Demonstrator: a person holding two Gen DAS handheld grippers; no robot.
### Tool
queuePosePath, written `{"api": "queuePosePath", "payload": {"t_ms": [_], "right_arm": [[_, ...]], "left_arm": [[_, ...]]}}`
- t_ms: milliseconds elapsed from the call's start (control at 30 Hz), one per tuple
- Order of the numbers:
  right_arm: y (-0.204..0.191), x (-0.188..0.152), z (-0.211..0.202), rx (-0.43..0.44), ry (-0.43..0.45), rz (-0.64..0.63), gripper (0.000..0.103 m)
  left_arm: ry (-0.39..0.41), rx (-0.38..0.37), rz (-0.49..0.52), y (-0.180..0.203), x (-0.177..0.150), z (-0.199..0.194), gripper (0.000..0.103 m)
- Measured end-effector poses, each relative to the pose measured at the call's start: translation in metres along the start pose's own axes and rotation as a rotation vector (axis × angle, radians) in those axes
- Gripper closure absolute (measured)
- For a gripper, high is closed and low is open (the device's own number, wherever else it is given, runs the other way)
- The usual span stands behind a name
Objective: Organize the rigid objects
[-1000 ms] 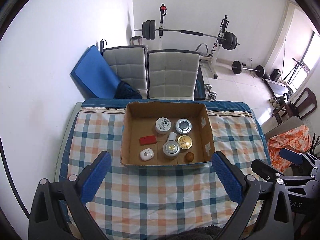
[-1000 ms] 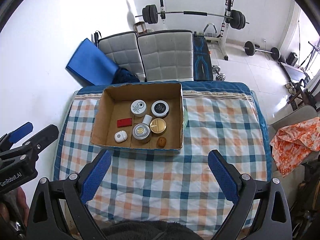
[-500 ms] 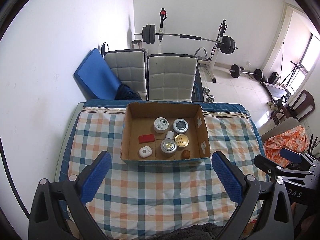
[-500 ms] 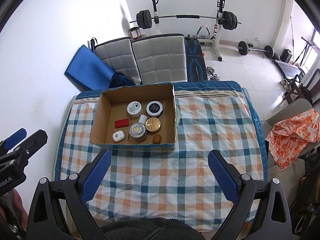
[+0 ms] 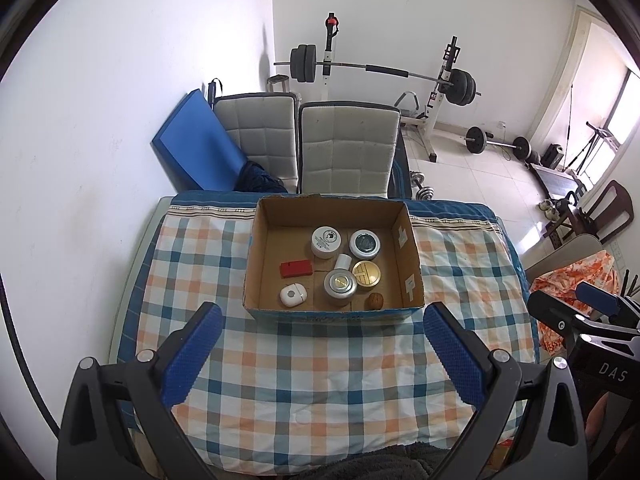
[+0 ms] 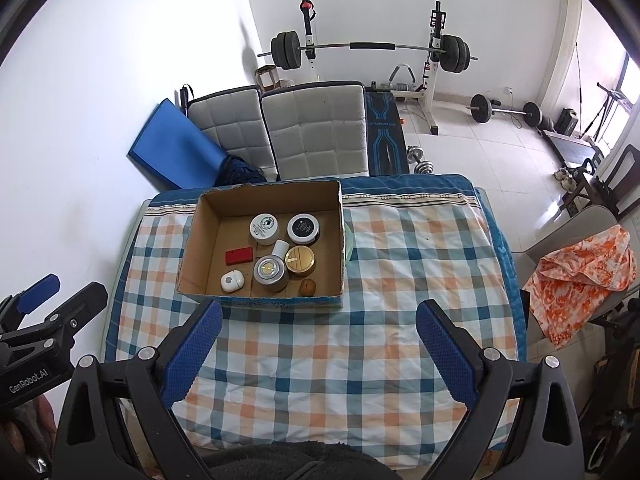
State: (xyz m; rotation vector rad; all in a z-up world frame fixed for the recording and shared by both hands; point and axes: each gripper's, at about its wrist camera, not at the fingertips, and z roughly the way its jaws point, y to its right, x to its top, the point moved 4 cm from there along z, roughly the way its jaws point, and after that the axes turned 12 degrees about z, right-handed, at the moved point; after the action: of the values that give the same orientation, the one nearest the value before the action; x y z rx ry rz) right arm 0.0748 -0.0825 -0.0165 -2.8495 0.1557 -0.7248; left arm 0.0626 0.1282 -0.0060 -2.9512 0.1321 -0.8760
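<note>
Blue ribbed pads line both tools, and each is spread wide with nothing between its fingers: the left tool [image 5: 322, 340] and the right tool [image 6: 318, 338] both hang above the near part of the checked cloth [image 5: 320, 364] that covers the table [image 6: 484, 196]. Beyond the fingertips, well apart from them, sits the cardboard box [image 5: 256, 240], open at the top; it lies straight ahead of the left tool and ahead and to the left of the right tool. Inside it, nearest the front wall, are a white oval case [image 5: 293, 294], a silver-lidded jar [image 5: 340, 285] and a brown walnut [image 5: 375, 301]. Behind those lie a red block [image 5: 295, 269], a small white bottle [image 5: 343, 261] and a gold-lidded jar [image 5: 365, 274] touching the silver one. At the back stand a white-lidded jar [image 5: 326, 241] and a dark-lidded jar [image 5: 364, 243]. Past the table stand two pale padded chairs [image 5: 348, 148], and further off a barbell rack [image 5: 380, 72].
</note>
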Motion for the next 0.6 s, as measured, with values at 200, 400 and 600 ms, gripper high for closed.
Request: {"api": "queuePosePath", "payload": {"t_ms": [200, 400, 600], "right_arm": [[0.0005, 0.001, -0.0038, -0.006, 0.01, -0.01, 0.004], [0.0025, 0.0006, -0.0062, -0.023, 0.027, -0.016, 0.004], [0.0028, -0.0016, -0.0091, -0.035, 0.044, -0.023, 0.004]], "left_arm": [[-0.004, 0.001, -0.001, -0.0008, -0.0014, 0.0009, 0.0], [-0.006, 0.005, -0.003, -0.0005, -0.0028, 0.0016, 0.0], [-0.008, 0.004, -0.009, -0.0012, -0.0067, 0.0046, 0.0]]}}
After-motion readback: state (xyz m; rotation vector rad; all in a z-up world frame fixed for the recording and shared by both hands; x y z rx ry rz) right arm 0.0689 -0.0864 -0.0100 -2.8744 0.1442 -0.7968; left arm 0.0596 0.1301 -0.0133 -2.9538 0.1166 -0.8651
